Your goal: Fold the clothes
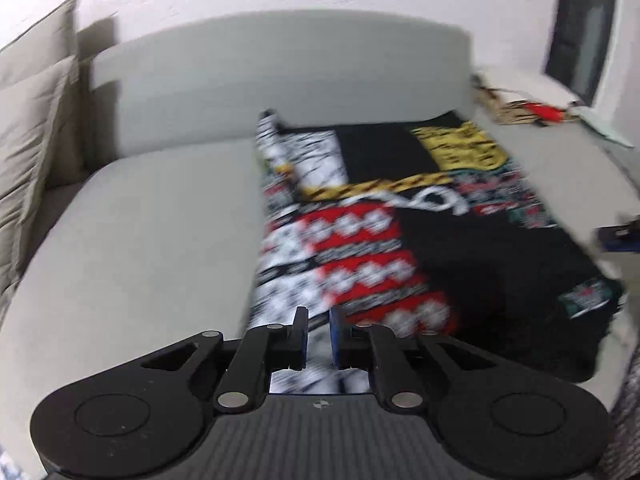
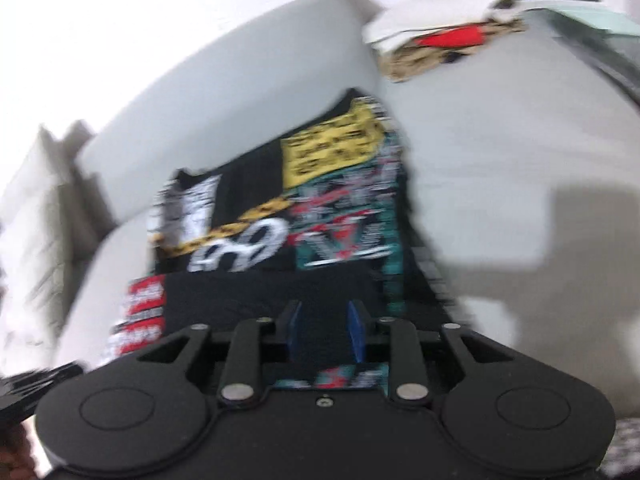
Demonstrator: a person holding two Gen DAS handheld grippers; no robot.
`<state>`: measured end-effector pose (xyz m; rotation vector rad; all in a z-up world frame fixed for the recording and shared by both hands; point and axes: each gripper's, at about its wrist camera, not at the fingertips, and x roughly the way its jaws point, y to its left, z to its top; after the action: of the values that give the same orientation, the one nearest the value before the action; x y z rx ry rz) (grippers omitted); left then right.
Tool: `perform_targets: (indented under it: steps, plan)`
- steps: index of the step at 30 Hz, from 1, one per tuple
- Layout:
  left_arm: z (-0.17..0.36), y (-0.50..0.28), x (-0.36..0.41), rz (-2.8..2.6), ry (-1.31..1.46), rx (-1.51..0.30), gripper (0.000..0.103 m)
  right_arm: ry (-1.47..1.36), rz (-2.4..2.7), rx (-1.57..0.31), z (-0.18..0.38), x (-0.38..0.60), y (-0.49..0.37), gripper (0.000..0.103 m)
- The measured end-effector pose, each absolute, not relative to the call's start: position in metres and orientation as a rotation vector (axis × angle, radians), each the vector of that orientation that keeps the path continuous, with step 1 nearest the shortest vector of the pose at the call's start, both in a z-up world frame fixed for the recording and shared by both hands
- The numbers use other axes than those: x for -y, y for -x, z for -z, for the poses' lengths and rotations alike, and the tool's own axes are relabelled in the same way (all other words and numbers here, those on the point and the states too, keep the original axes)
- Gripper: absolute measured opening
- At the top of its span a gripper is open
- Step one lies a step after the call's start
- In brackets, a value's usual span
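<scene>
Lying flat on the grey sofa seat [image 1: 152, 216], the patchwork-print garment [image 1: 400, 240] is spread lengthwise away from both cameras, its near hem toward the person. It is mostly black with red-and-white, yellow and teal panels, and it looks already narrowed into a long strip, which would suit a next fold that brings the near end toward the far one.

The left gripper [image 1: 318, 334] hangs over the near left corner, above the white-and-black panel. Its jaws stand a little apart, with a narrow gap; cloth shows beyond that gap, but blur hides whether the pads touch it, so no grip can be claimed.

The right gripper [image 2: 326, 332] sits over the near right part of the garment [image 2: 280, 208], above a plain black area. Its jaws are clearly apart, wider than the left pair, and nothing is pinched between them. Placing one tool at each near corner fits an even lift of the hem.

A second heap of clothing [image 2: 444, 44] lies at the far right end of the sofa, well apart from the spread piece. Pale cushions [image 1: 32, 128] lean at the left.
</scene>
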<state>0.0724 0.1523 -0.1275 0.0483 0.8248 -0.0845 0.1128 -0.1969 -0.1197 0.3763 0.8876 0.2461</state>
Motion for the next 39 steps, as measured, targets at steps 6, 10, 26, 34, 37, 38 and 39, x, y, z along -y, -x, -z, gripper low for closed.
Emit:
perform_targets:
  steps: [6,10,26,34,37,38,39]
  plan:
    - [0.177,-0.099,-0.111,0.158,-0.123,-0.962,0.007,-0.106,-0.374,-0.886,0.157,0.140,-0.116,0.026]
    - [0.172,-0.094,-0.098,0.163,-0.217,-0.968,0.007,-0.006,-0.368,-0.917,0.173,0.129,-0.114,0.026]
    - [0.137,-0.181,-0.133,0.078,-0.058,-0.820,0.018,-0.220,-0.377,-0.852,0.129,0.116,-0.173,0.024]
    - [0.189,-0.211,-0.131,0.049,-0.063,-0.949,0.016,-0.082,-0.342,-0.960,0.184,0.087,-0.199,0.017]
    - [0.172,-0.197,-0.123,0.028,-0.131,-0.926,0.017,-0.075,-0.342,-0.974,0.174,0.086,-0.199,0.017]
    - [0.164,-0.190,-0.121,0.017,-0.149,-0.913,0.017,-0.100,-0.347,-0.972,0.166,0.091,-0.195,0.017]
    - [0.156,-0.182,-0.118,0.006,-0.167,-0.901,0.019,-0.137,-0.350,-0.966,0.159,0.098,-0.190,0.019]
